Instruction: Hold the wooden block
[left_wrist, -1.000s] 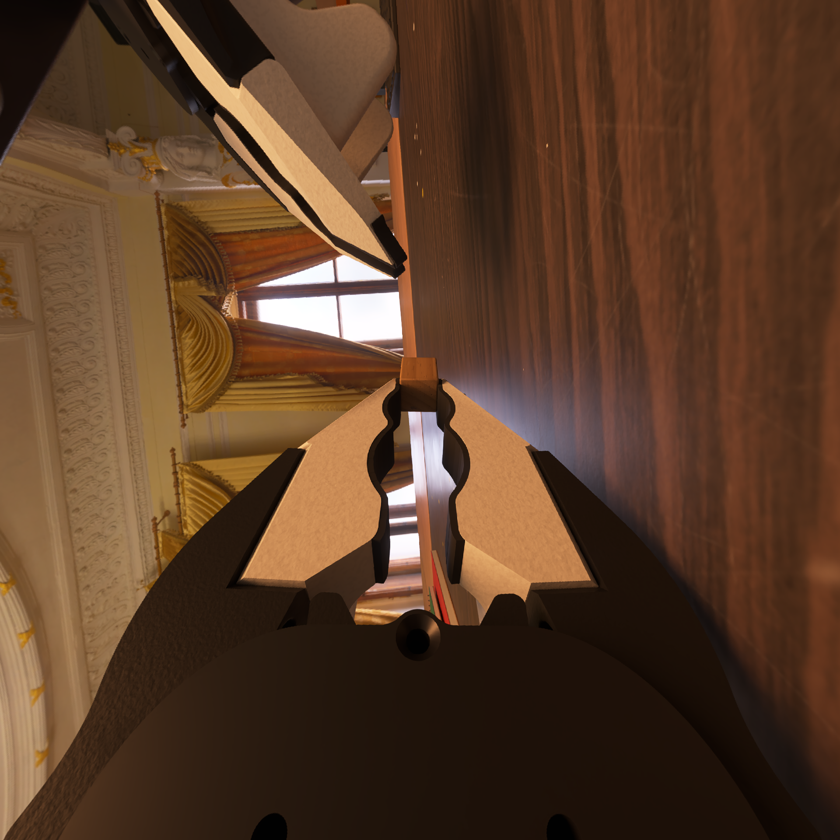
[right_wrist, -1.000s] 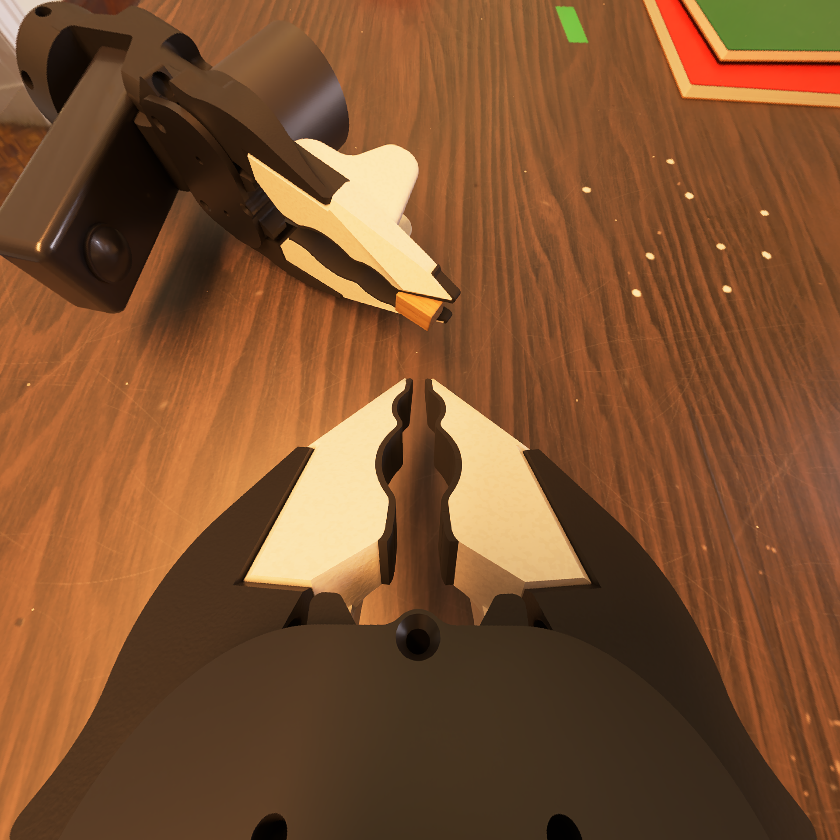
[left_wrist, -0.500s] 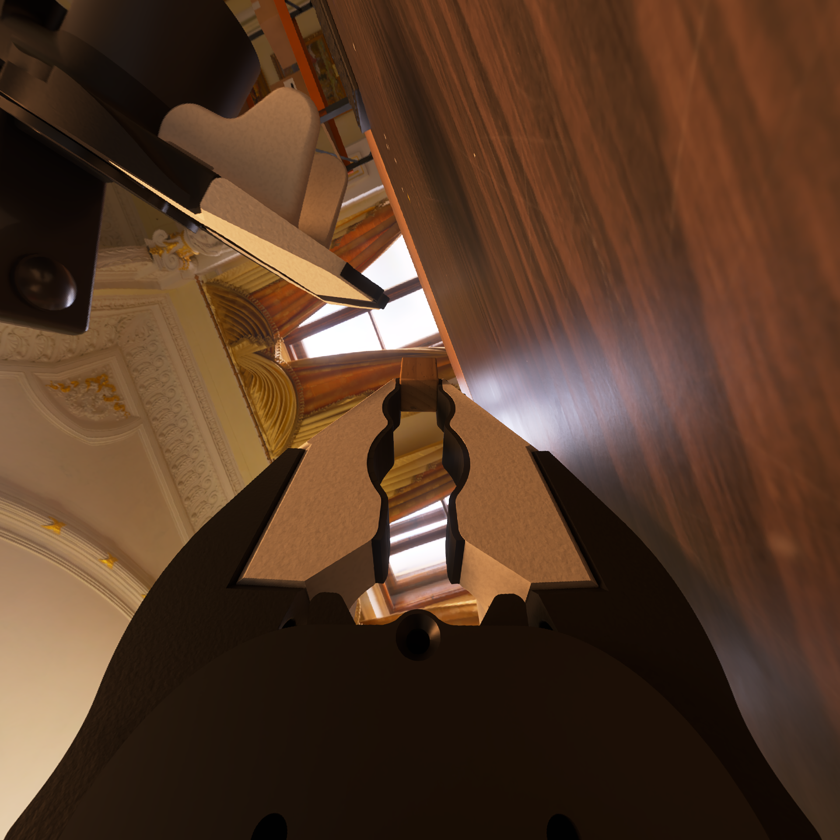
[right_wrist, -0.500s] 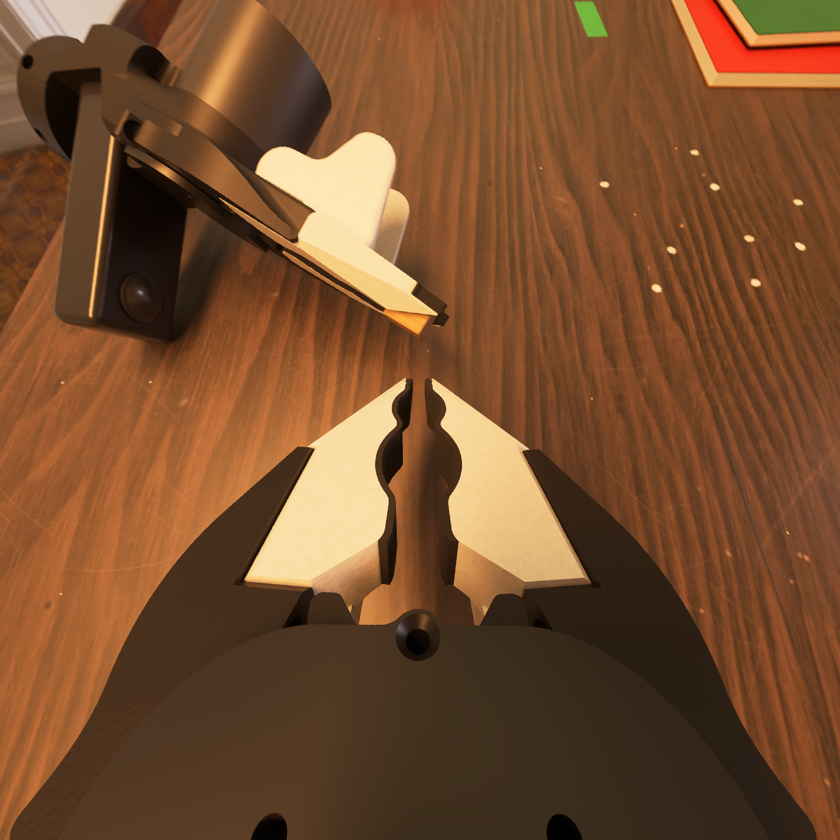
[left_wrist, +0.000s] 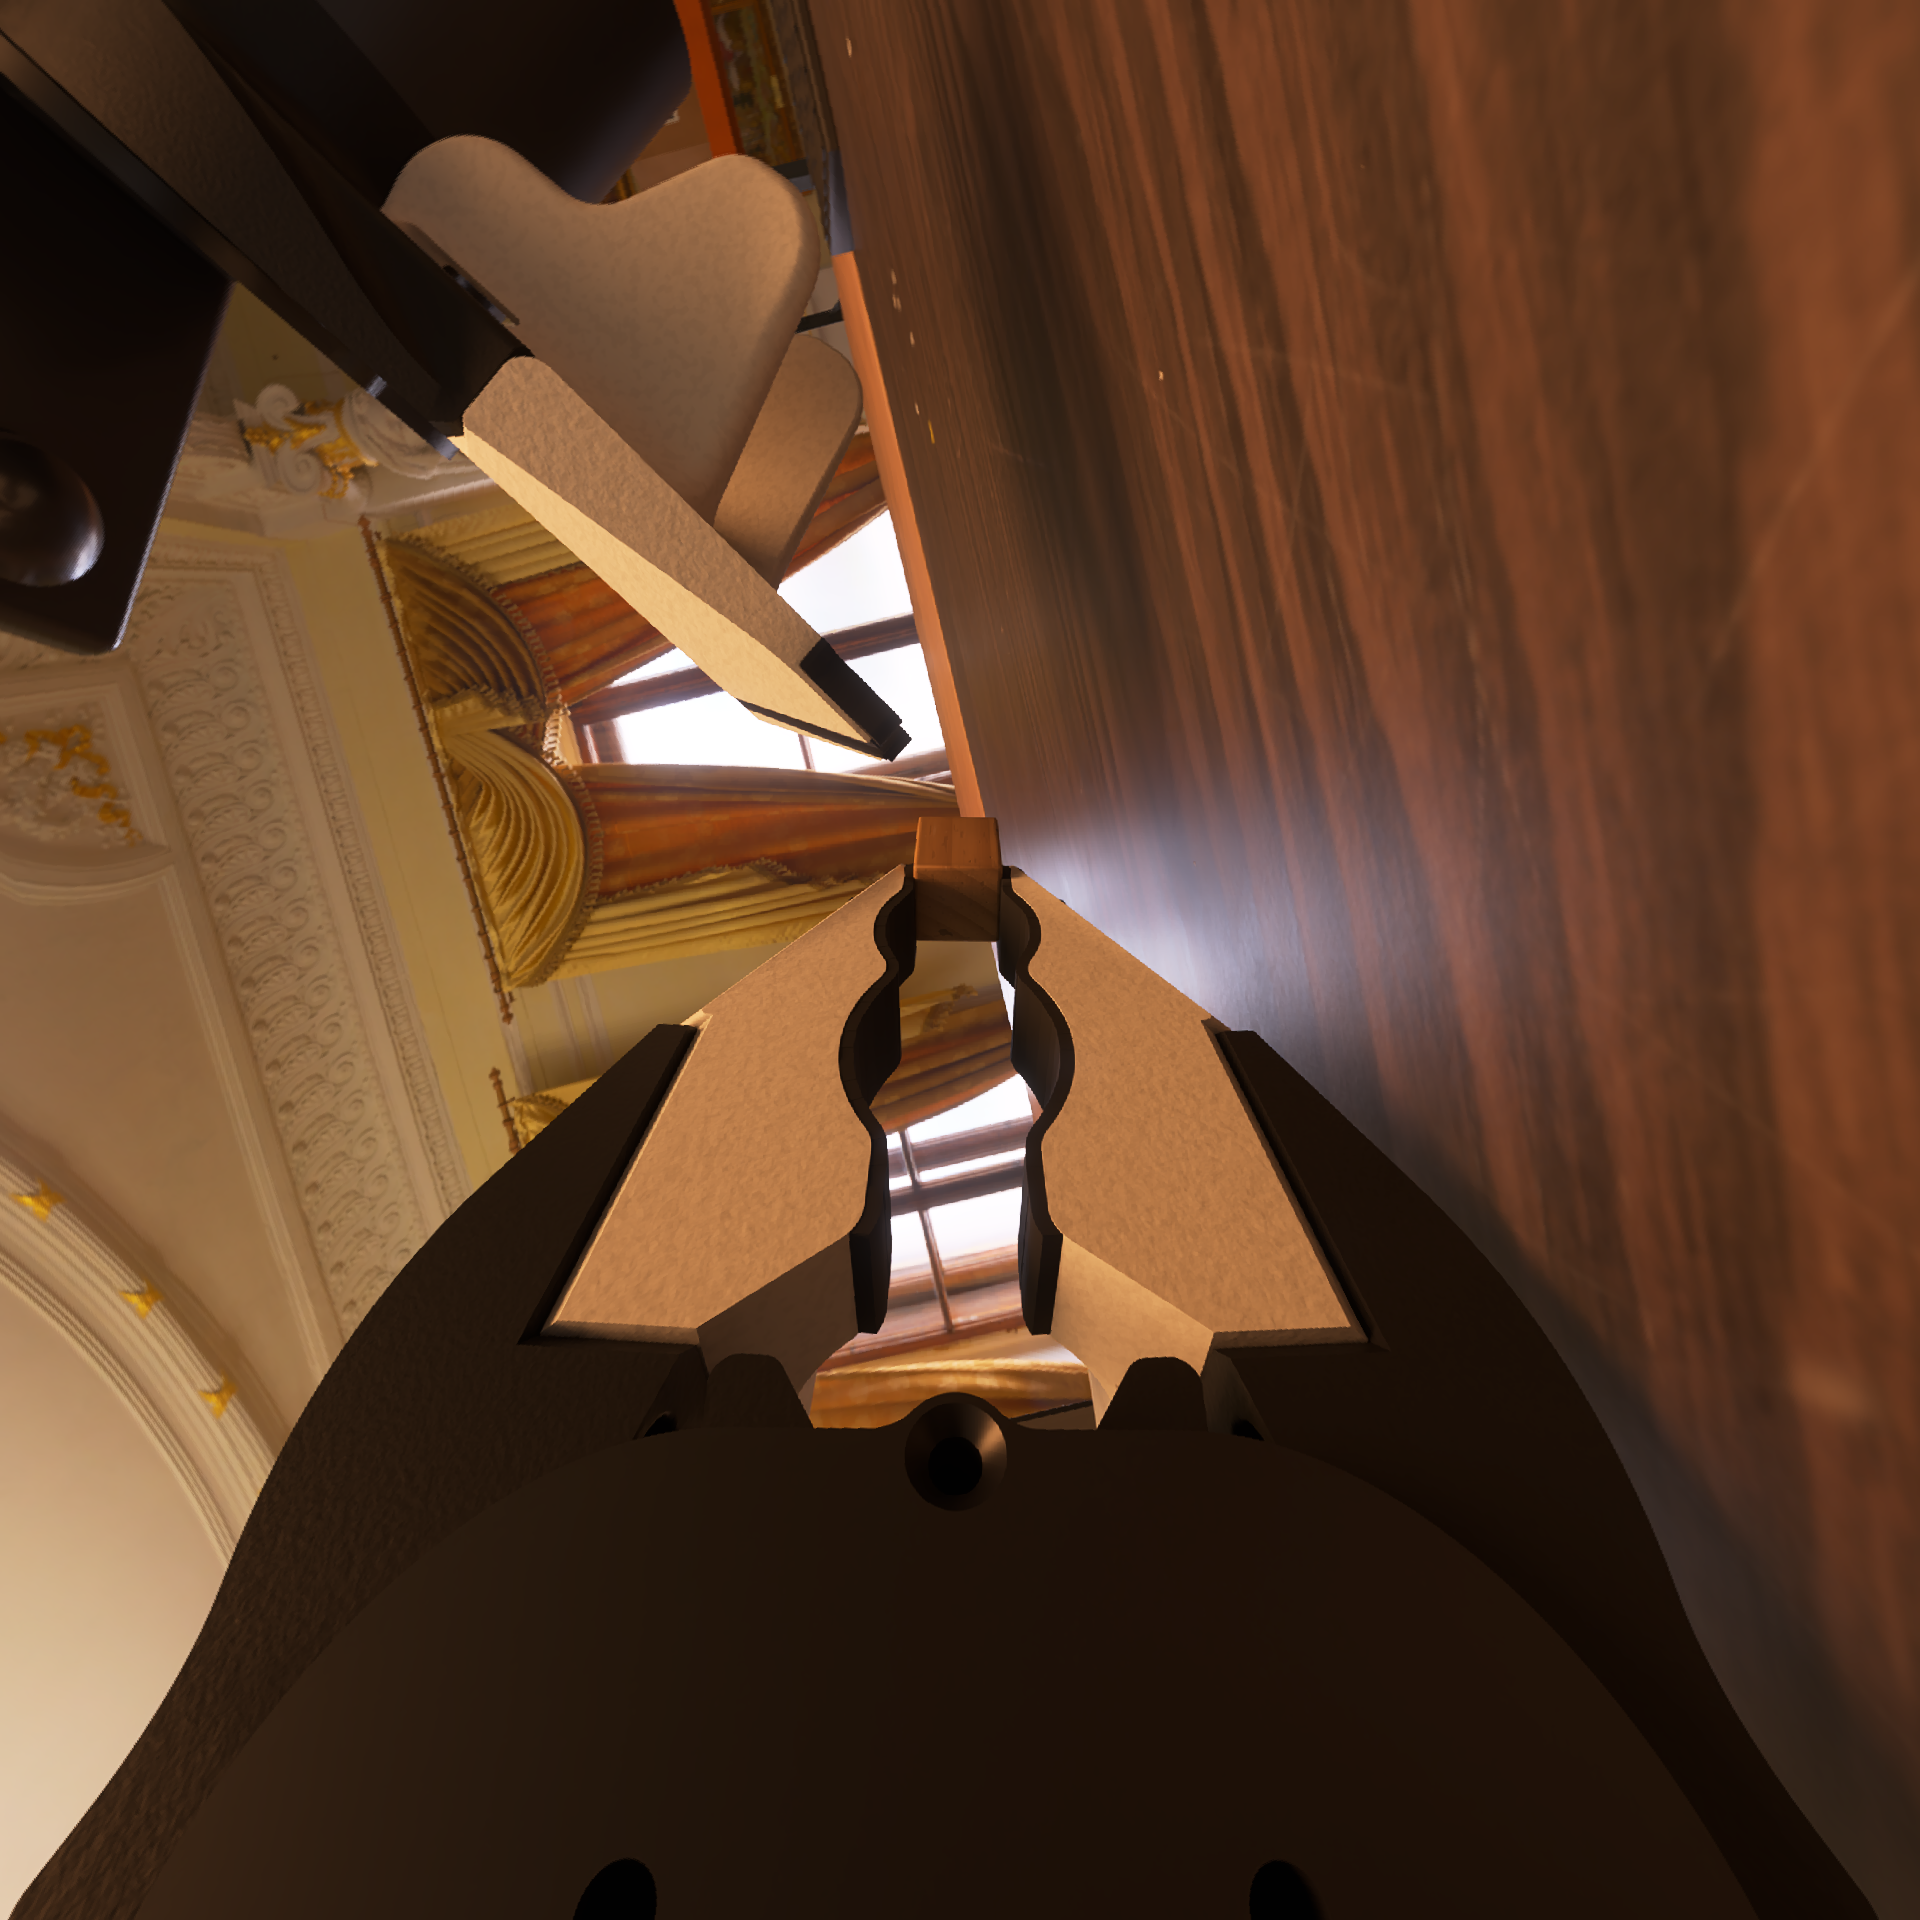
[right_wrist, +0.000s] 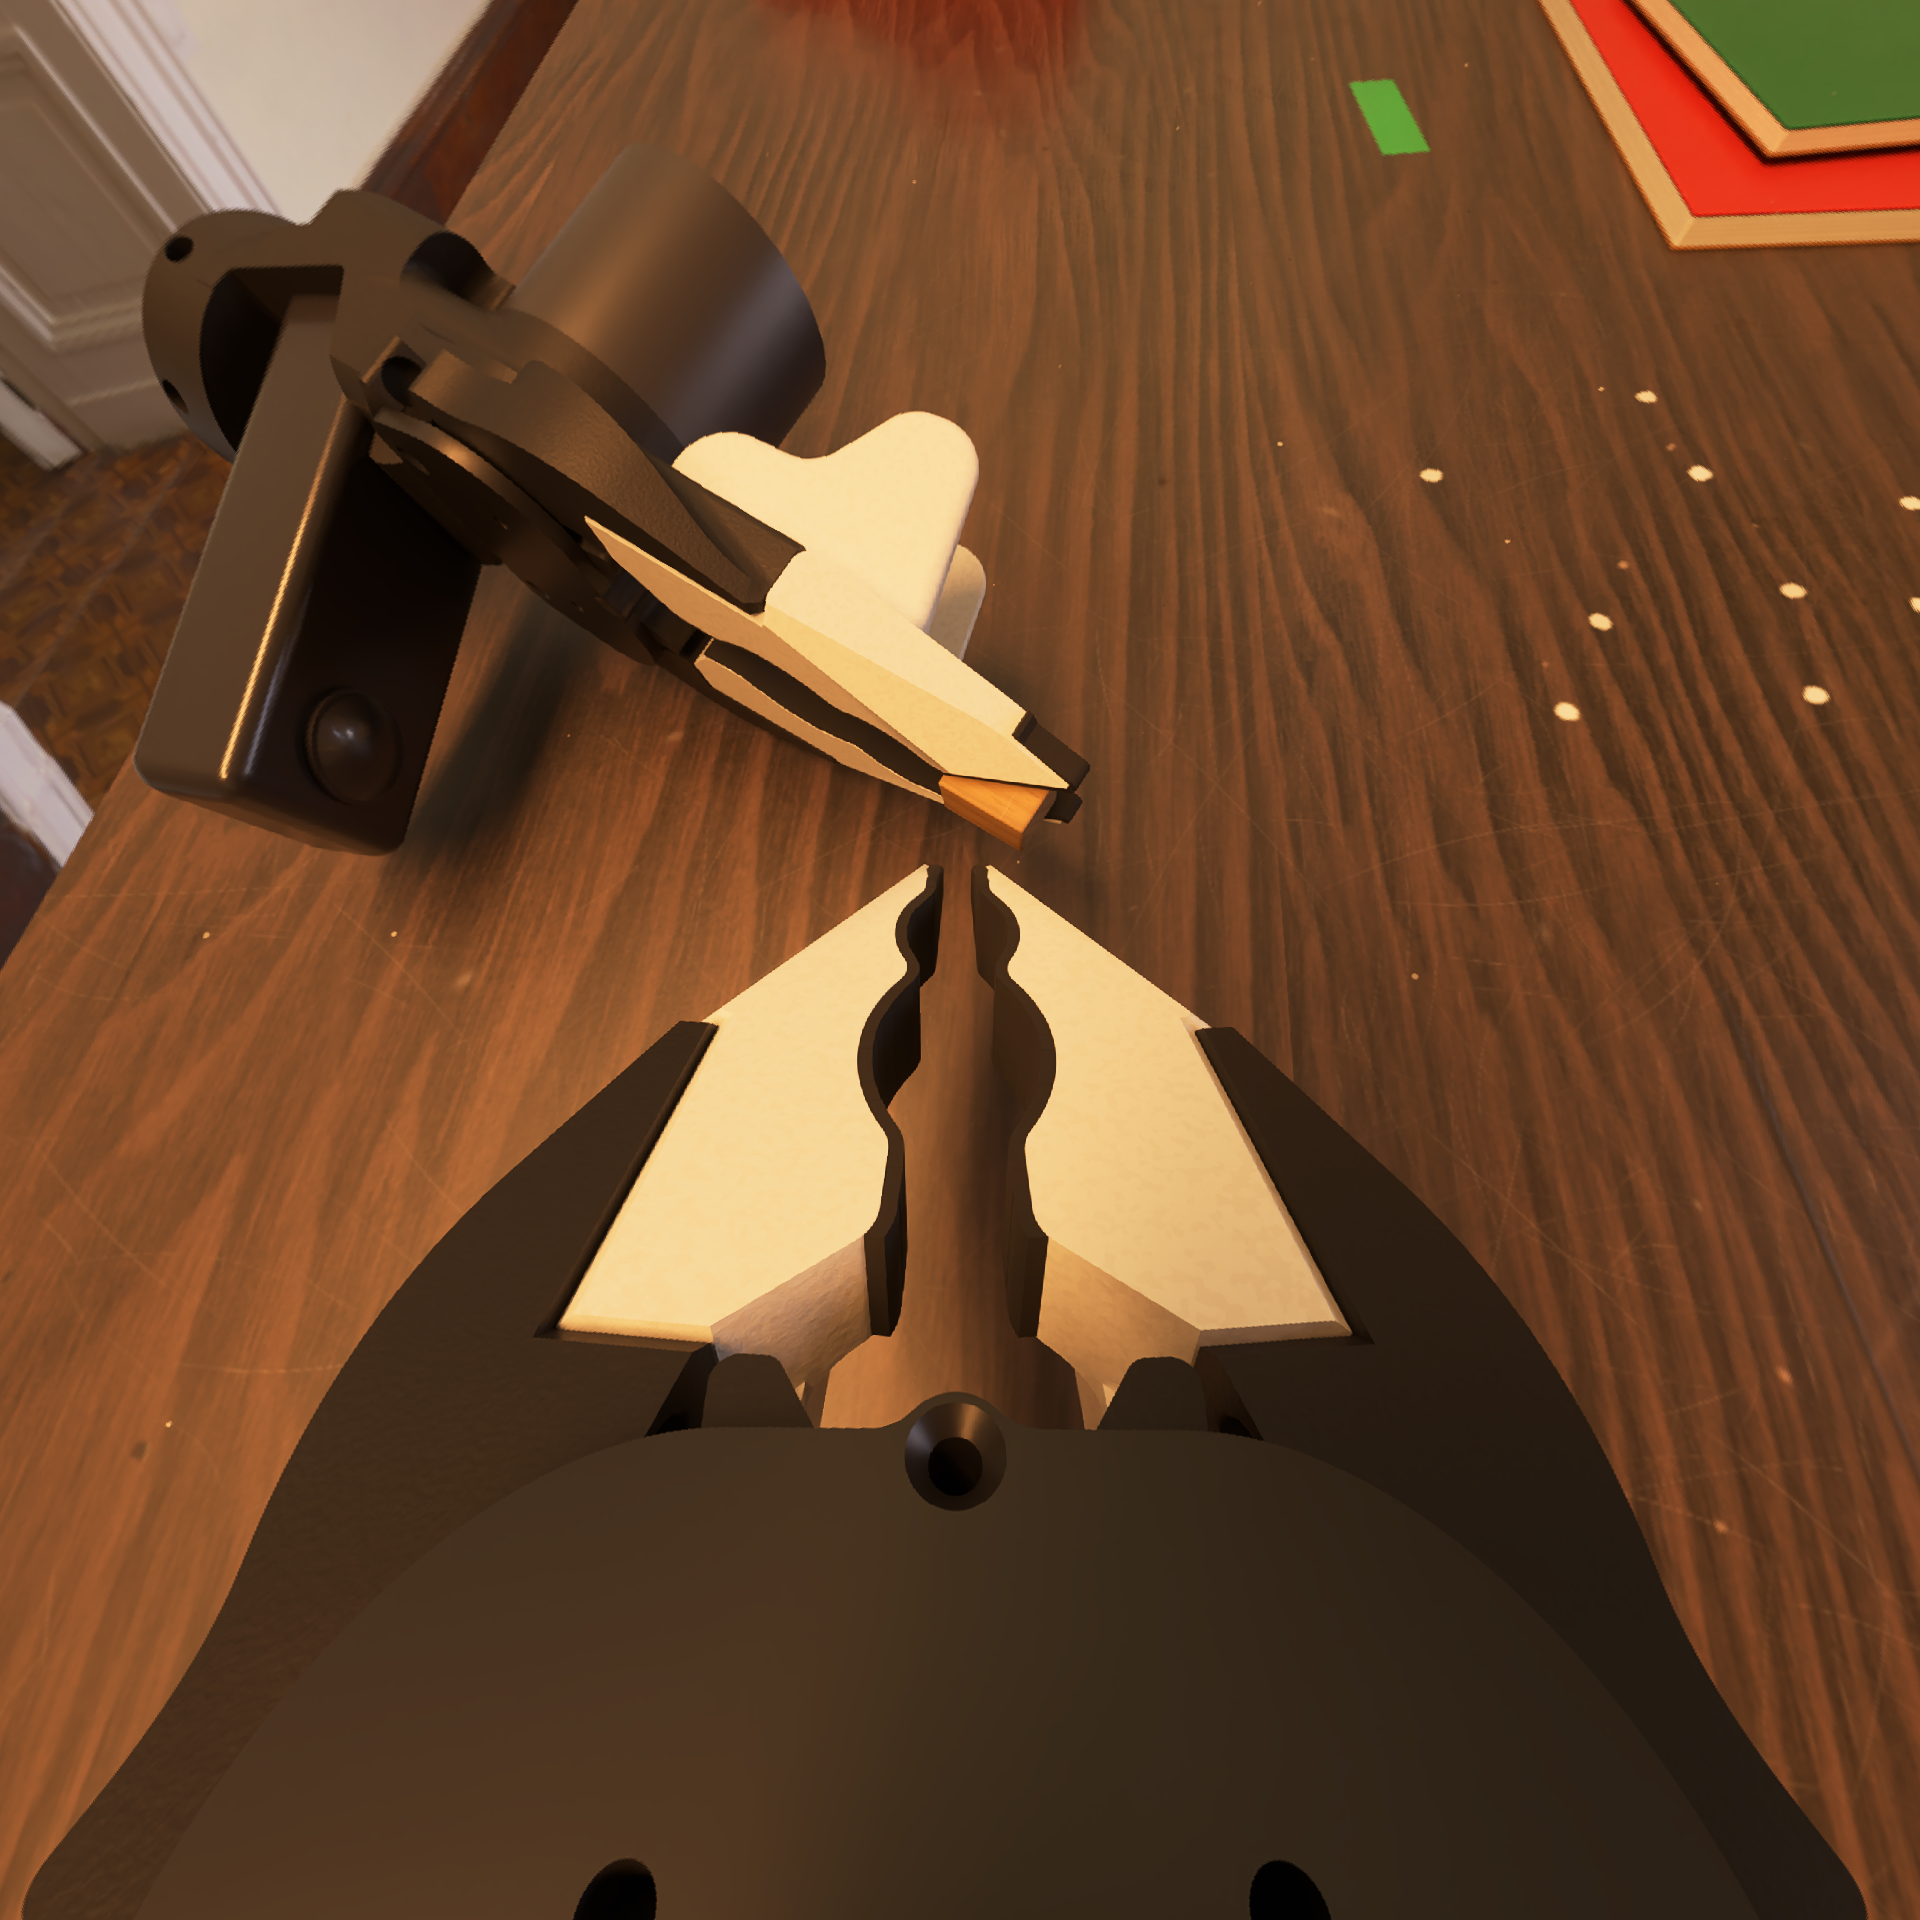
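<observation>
My left gripper (left_wrist: 957, 883) is shut on the small wooden block (left_wrist: 956, 878), which is pinched between its fingertips just above the dark wooden table (left_wrist: 1455, 727). The view is rolled, so the table stands at the right. In the right wrist view the left gripper (right_wrist: 1013, 795) lies low over the table, with the orange-brown block (right_wrist: 995, 805) showing at its tips. My right gripper (right_wrist: 957, 878) is shut and empty, its tips just short of the block. In the left wrist view the right gripper (left_wrist: 883, 732) reaches in from the upper left.
A red, tan and green board (right_wrist: 1787, 114) lies at the far right of the table (right_wrist: 1351, 935). A small green patch (right_wrist: 1389, 116) lies beside it. The table's left edge (right_wrist: 62, 862) is near the left gripper's body. Small pale specks (right_wrist: 1600, 621) dot the wood.
The left gripper has rolled and shifted while still holding the block. In the right wrist view the block now sits closer to my right fingertips. The right gripper stays shut.
</observation>
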